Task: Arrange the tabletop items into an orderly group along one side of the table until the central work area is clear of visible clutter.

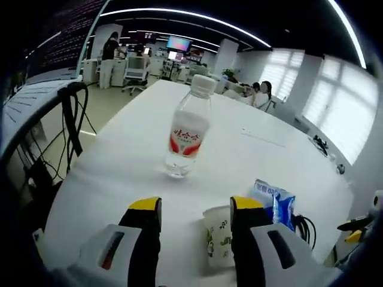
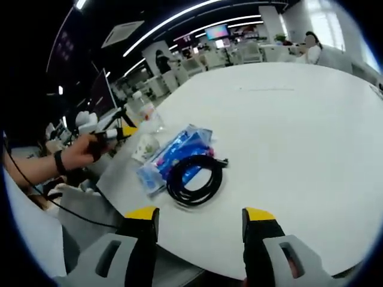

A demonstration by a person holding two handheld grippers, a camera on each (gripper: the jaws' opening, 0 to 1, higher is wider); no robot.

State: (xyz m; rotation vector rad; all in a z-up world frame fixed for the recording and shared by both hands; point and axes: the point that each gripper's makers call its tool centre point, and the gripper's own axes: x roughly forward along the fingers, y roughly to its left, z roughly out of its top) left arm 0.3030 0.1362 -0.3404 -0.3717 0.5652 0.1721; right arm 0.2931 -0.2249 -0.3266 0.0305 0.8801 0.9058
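A: The paper cup near the table's edge — how much shows?

B: Part only; the left gripper's jaw covers its side, and its print is too small to read.

A: The blue packet?

B: The coiled black cable lies over one end. In the left gripper view the jaw hides much of it.

A: The bottle at the far edge?

B: In the right gripper view, too blurred to read its label

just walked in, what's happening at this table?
A person holds a tool in each hand, tidying a white table. Near one edge sit a water bottle, a paper cup, a blue packet and a coiled black cable. The left tool is open with the cup between its jaws. The right tool is open, holding nothing.
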